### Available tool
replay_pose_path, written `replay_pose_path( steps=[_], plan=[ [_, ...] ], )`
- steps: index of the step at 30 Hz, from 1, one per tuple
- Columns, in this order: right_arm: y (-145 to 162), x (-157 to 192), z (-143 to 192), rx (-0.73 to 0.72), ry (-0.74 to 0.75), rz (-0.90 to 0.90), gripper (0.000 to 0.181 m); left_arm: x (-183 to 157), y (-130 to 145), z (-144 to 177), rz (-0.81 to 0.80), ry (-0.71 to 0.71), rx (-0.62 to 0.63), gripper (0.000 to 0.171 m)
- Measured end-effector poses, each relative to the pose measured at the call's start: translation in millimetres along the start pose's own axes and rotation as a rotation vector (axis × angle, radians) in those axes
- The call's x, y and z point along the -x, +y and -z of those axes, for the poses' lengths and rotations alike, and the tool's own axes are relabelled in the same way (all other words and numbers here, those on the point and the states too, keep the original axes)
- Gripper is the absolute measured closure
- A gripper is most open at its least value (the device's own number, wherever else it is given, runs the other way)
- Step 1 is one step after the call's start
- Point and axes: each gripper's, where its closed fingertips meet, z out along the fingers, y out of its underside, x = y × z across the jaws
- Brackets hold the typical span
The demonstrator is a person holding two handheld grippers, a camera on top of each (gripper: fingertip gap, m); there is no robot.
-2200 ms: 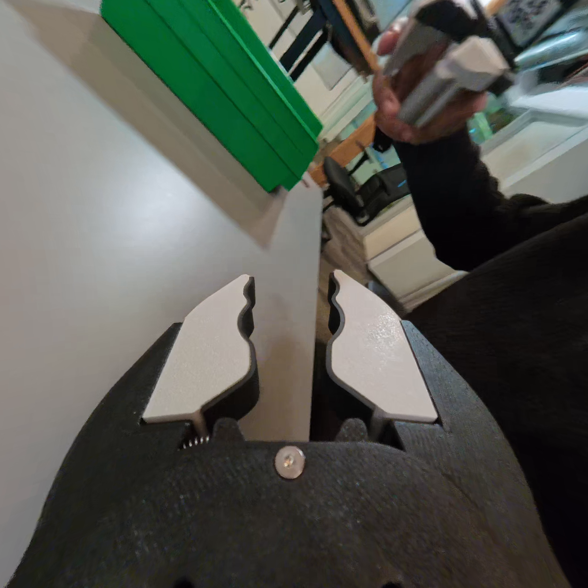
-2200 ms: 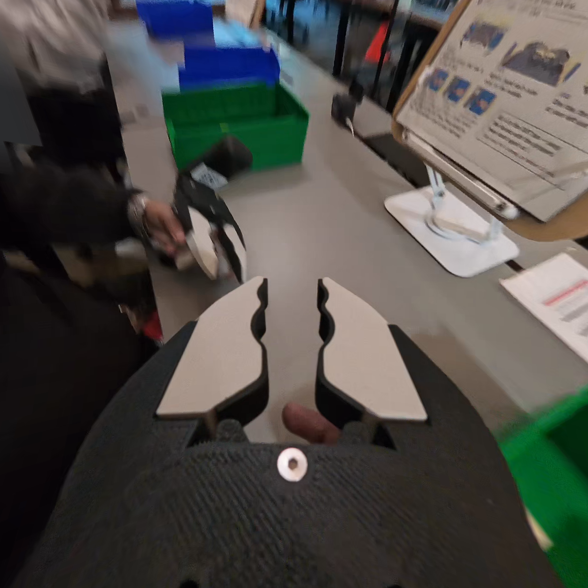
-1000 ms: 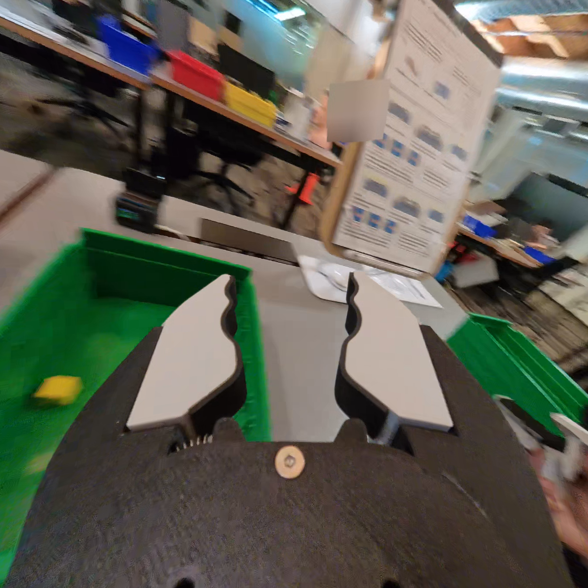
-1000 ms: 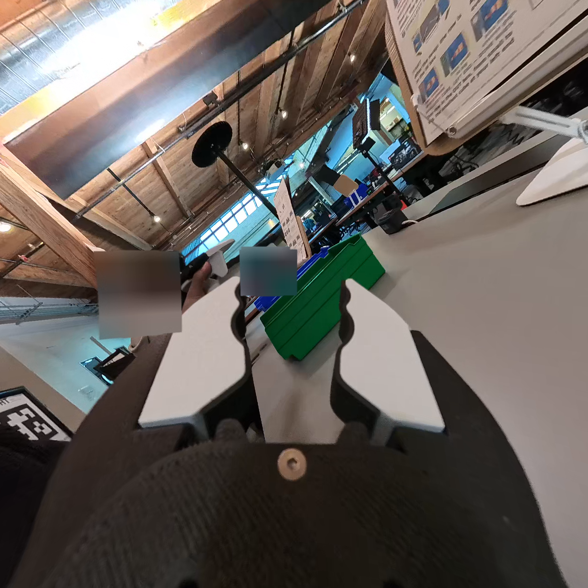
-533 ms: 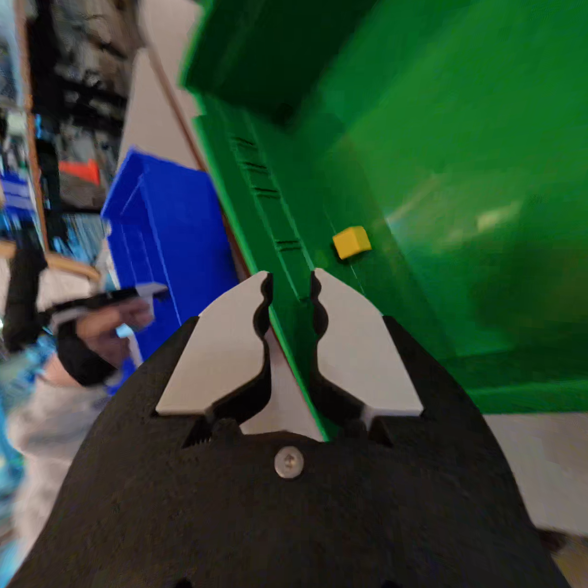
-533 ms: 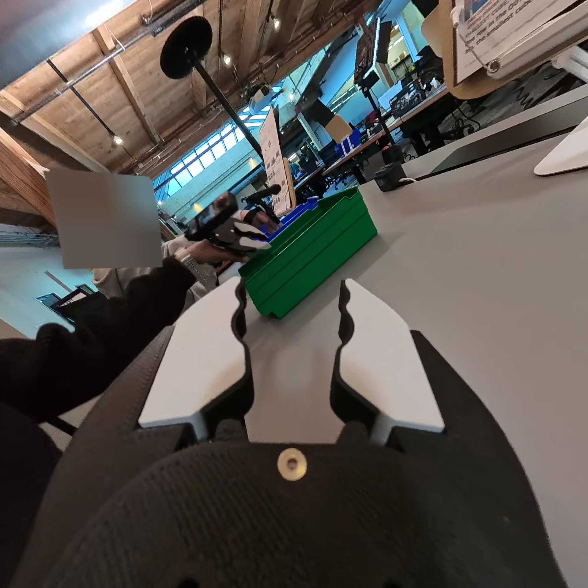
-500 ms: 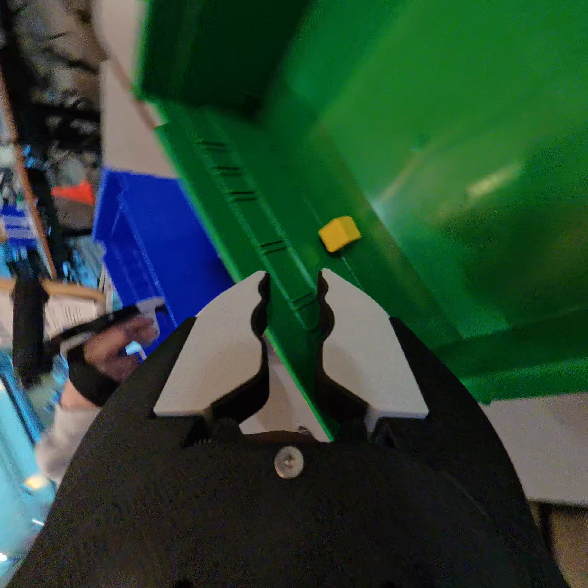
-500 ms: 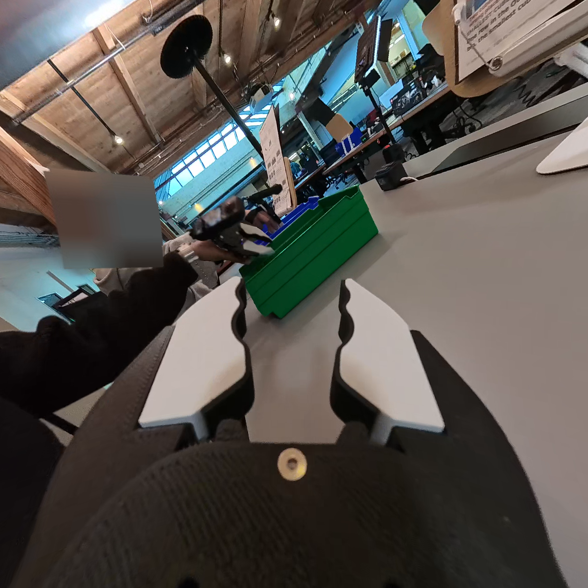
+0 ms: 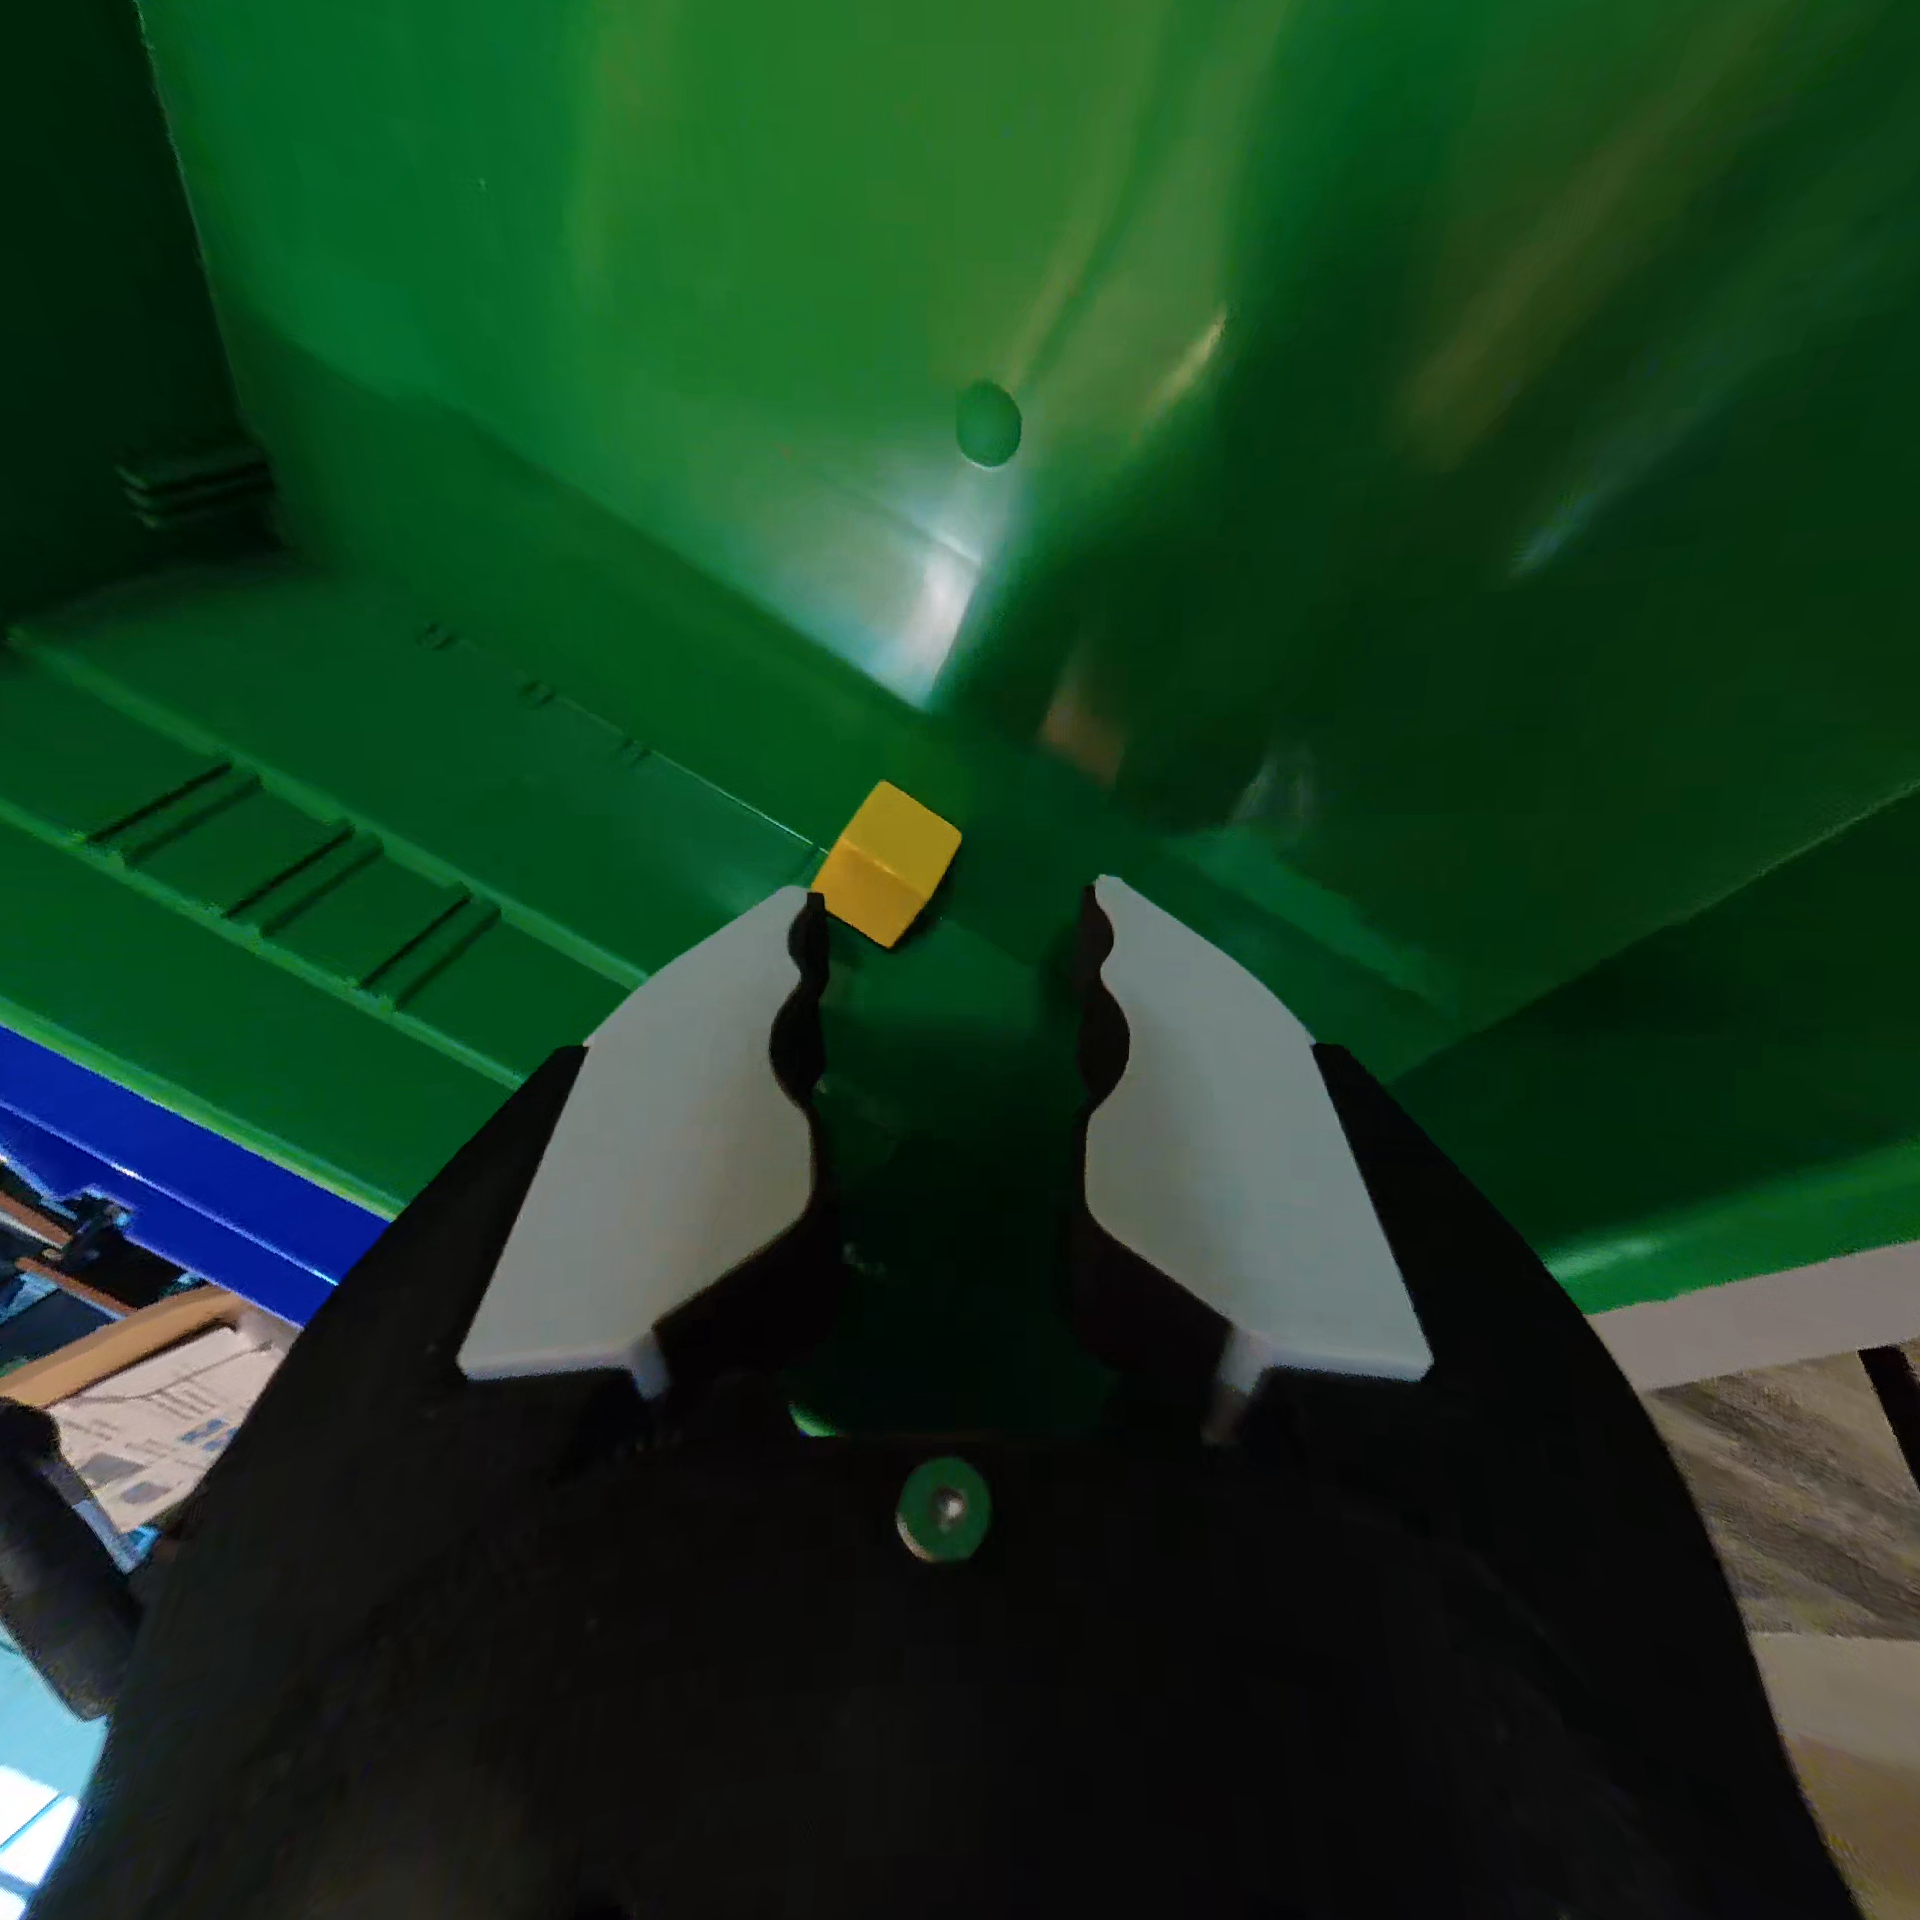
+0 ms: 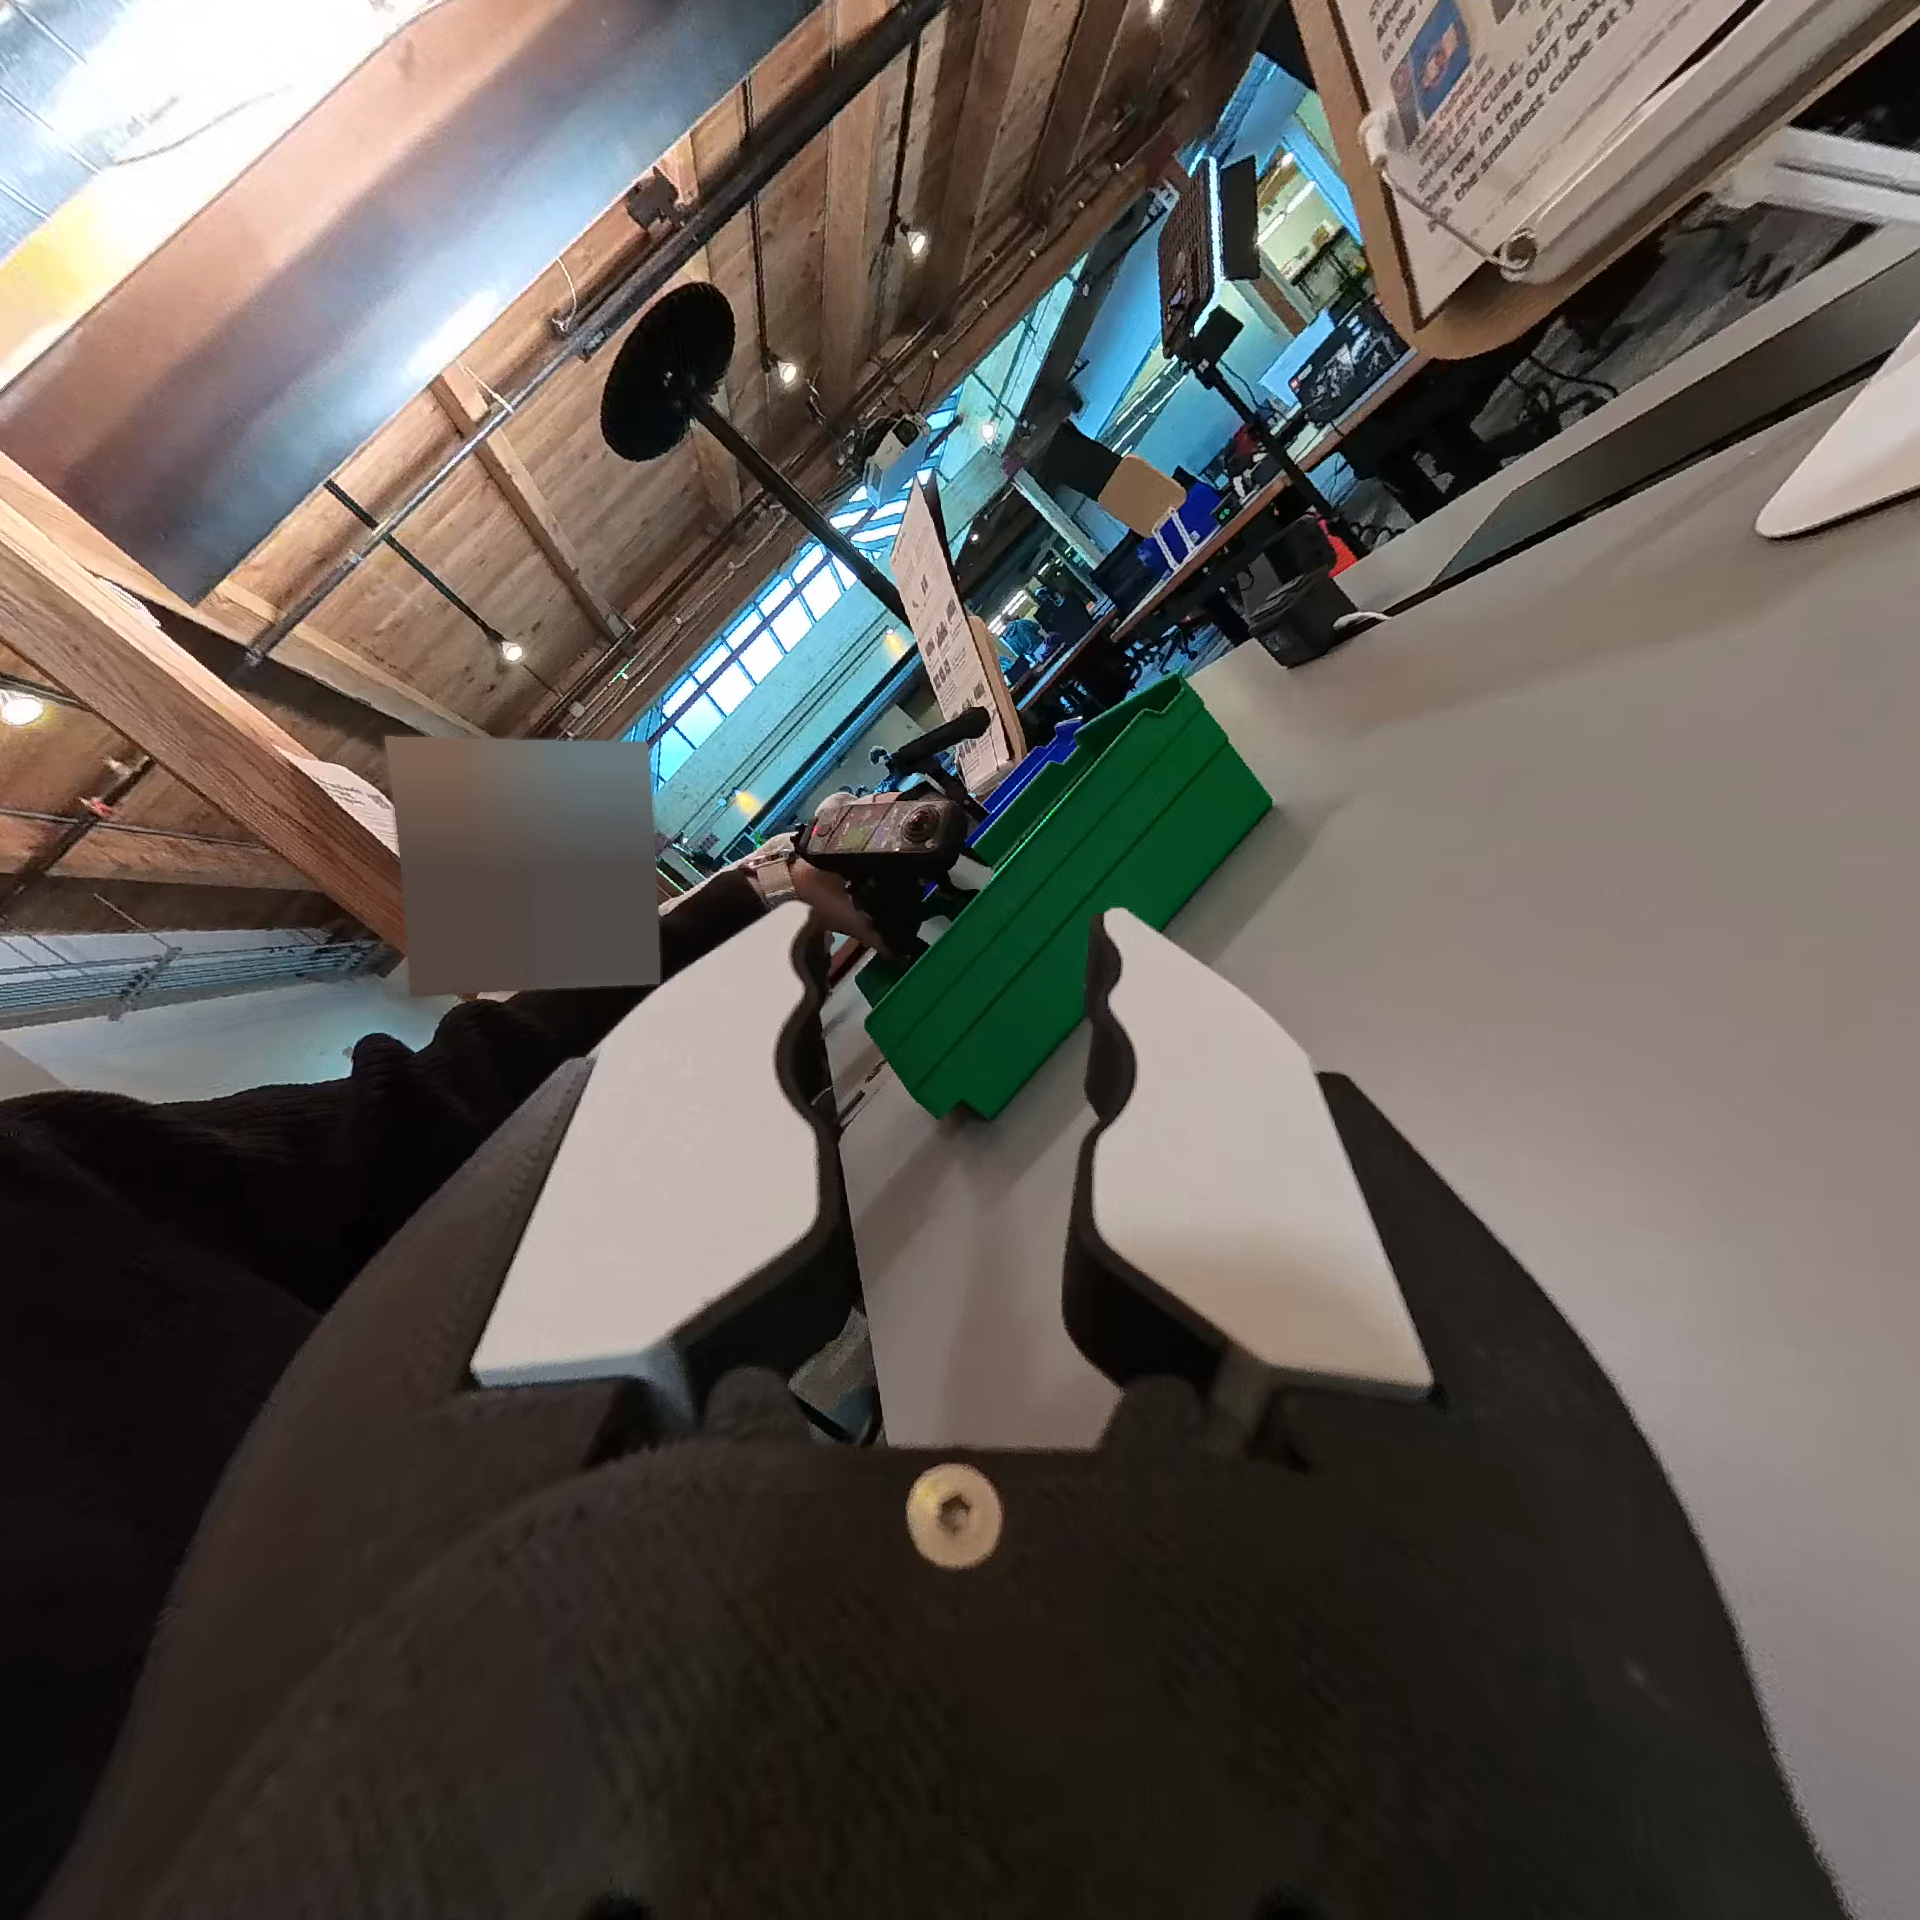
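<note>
1. Yellow cube (image 9: 886,864), small and plain, sits on the floor of a green bin (image 9: 1143,312), close against the foot of one inner wall
2. My left gripper (image 9: 945,904) reaches down into that bin with its two pale fingers spread apart and nothing between them
3. One fingertip (image 9: 769,935) of the left gripper lies just beside the cube, near its lower corner; I cannot tell whether they touch. The cube sits just past the tips, off toward that finger rather than centred in the gap
4. Along the bin's outer edge a blue bin (image 9: 156,1153) sits right beside it, and a strip of pale tabletop (image 9: 1766,1309) shows past the bin's near rim
5. My right gripper (image 10: 951,935) hovers low over the grey table (image 10: 1558,1039), tilted so that the wooden ceiling (image 10: 416,416) fills much of its view. Its fingers are also spread wide, holding nothing
6. From the right wrist view the green bin (image 10: 1049,935) stands well ahead on the table, with the blue bin (image 10: 1023,774) just behind it
7. In that same view the left gripper (image 10: 883,862) appears farther off (black body with a small camera on top), held by my hand (image 10: 821,888) over the bin's near end, my dark sleeve (image 10: 260,1143) leading to it
8. A printed sheet on a board (image 10: 1538,135) stands at the upper right edge, above a white stand base (image 10: 1849,468) on the table
</note>
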Motion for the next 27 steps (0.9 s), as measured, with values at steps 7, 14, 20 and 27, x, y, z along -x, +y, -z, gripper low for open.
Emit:
replay_pose_path(
  steps=[7, 14, 20, 27],
  plan=[
    [6, -8, -2, 0.030, 0.004, -0.024, 0.133, 12, 3, -9, -0.158, -0.002, 0.078, 0.127],
    [4, -13, 1, 0.025, 0.014, -0.032, 0.134, 12, 1, -13, -0.174, 0.078, 0.111, 0.132],
    [1, -15, 3, 0.009, 0.011, -0.055, 0.136, 12, 2, -18, -0.199, 0.042, 0.124, 0.145],
    [-1, -10, 2, 0.002, 0.000, -0.051, 0.137, 32, -25, 41, -0.025, -0.059, -0.138, 0.147]
  ],
)
